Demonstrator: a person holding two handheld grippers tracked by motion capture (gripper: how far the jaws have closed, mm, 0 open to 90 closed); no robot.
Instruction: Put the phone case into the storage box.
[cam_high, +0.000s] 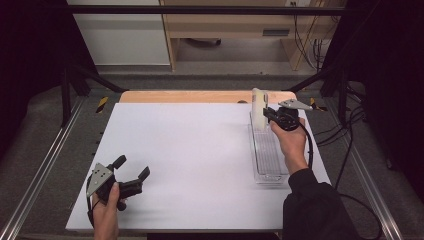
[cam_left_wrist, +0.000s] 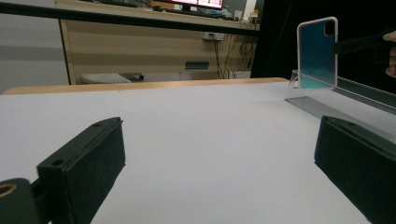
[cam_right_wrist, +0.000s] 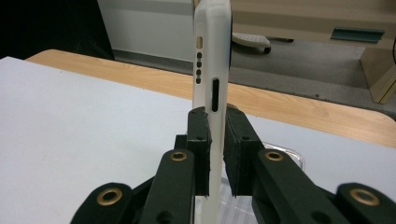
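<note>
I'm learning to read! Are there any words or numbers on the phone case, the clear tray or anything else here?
No words or numbers can be read anywhere.
Phone case: plain, no print showing.
Clear tray: no label showing.
Monitor at the top of the left gripper view: bright, but too small and blurred to read.

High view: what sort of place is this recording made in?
Probably a lab or workshop recording station: a white table inside a black frame, loose cables by wooden furniture behind, and a monitor on a desk in the left gripper view.

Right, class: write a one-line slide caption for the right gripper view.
Right gripper clamps a white phone case upright above a clear plastic tray.
</note>
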